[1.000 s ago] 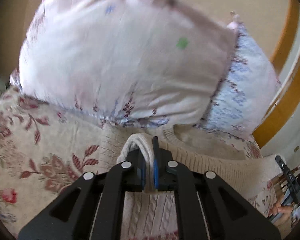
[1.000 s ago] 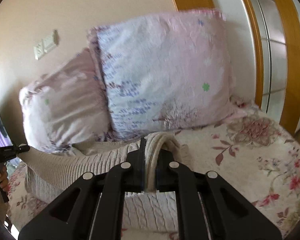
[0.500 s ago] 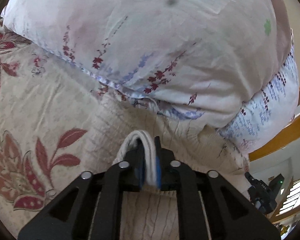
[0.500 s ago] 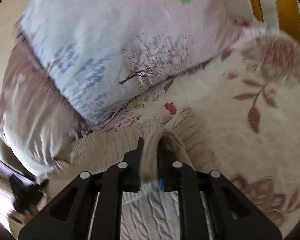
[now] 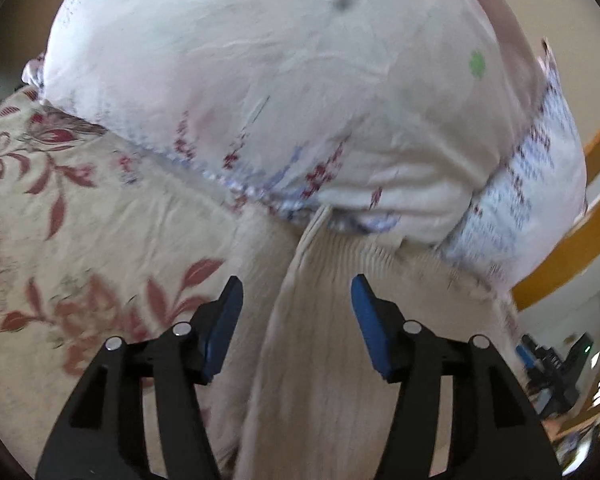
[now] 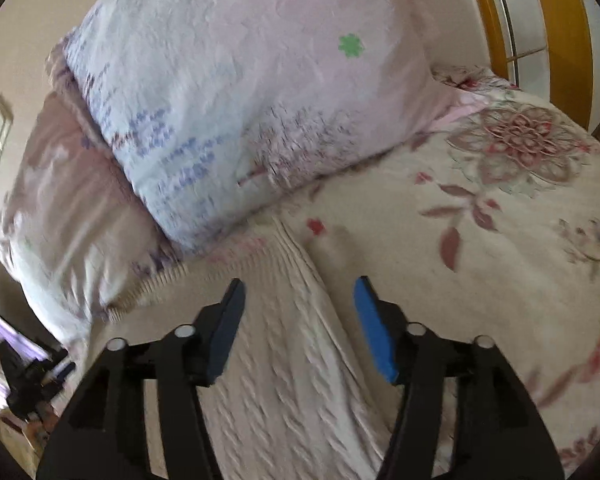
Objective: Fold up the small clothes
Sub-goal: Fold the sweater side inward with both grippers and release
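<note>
A cream cable-knit sweater [image 5: 324, 340] lies on the floral bedspread [image 5: 100, 220], its far edge against the pillows. My left gripper [image 5: 296, 300] is open and empty just above the sweater's left part. The sweater also shows in the right wrist view [image 6: 284, 360], with its ribbed hem [image 6: 172, 276] by the pillows. My right gripper [image 6: 298, 300] is open and empty just above the sweater's right edge. The other gripper shows small at the side of each view.
Two pale floral pillows [image 5: 280, 88] [image 6: 240, 112] lean at the head of the bed behind the sweater. A wooden door frame [image 6: 560, 40] stands at the right. The bedspread [image 6: 480, 240] spreads out to the right of the sweater.
Both grippers were shut on folds of the sweater. They have lowered it toward the pillows, opened and let go. The sweater now lies on the bed.
</note>
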Demonstrator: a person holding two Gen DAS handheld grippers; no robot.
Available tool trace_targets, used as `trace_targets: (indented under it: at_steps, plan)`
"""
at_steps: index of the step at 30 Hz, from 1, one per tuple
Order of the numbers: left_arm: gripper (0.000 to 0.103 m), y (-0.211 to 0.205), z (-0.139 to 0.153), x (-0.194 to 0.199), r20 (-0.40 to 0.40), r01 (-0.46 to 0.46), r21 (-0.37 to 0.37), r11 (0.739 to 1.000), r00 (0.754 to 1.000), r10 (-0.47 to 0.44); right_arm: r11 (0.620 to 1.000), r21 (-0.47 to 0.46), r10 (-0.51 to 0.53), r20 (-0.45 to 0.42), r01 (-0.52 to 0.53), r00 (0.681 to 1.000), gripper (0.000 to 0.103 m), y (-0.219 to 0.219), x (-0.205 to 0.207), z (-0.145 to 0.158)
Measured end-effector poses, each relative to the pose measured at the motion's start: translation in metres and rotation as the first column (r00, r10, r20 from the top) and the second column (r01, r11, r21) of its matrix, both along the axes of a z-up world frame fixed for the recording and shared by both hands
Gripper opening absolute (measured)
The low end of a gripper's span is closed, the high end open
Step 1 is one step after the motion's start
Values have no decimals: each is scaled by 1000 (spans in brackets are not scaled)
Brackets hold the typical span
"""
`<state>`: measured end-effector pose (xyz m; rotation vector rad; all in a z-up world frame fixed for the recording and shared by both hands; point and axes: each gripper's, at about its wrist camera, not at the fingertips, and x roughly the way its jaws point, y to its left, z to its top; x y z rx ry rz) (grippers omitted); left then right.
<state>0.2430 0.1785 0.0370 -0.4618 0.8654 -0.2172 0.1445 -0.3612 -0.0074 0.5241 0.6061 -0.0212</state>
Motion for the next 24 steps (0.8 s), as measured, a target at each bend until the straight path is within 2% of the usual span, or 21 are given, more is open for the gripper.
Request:
trace_targets:
  at_steps: [7, 8, 9, 10, 12, 15, 18, 24]
  plan:
    - [44, -11, -16, -23, -46, 51, 110, 993, 998, -47, 992, -118, 29, -93, -40, 995, 43, 10, -18, -25]
    - [42, -11, -20, -25, -55, 55, 117, 992, 997, -49, 990, -137, 30, -108, -45, 994, 37, 12, -19, -29]
    - [37, -11, -24, -27, -67, 56, 122, 991, 997, -48, 987, -157, 25, -121, -45, 992, 24, 14, -19, -33]
    - [34, -12, -27, -29, -67, 53, 134, 990, 997, -44, 983, -182, 16, -125, -39, 992, 21, 16, -20, -35]
    - [21, -12, -27, -32, -58, 55, 148, 988, 997, -46, 983, -181, 13, -100, -31, 995, 13, 16, -27, -33]
    - [14, -11, -24, -35, -51, 71, 126, 989, 997, -65, 986, -162, 13, -69, -24, 998, 10, 16, -35, -24]
    - [13, -9, -20, -42, -40, 94, 134, 986, 995, -89, 982, -189, 5, -57, -16, 998, 10, 22, -44, -18]
    - [13, -1, -28, -47, -46, 90, 108, 990, 995, -85, 966, -258, -35, -152, -5, 988, 11, 29, -30, -37]
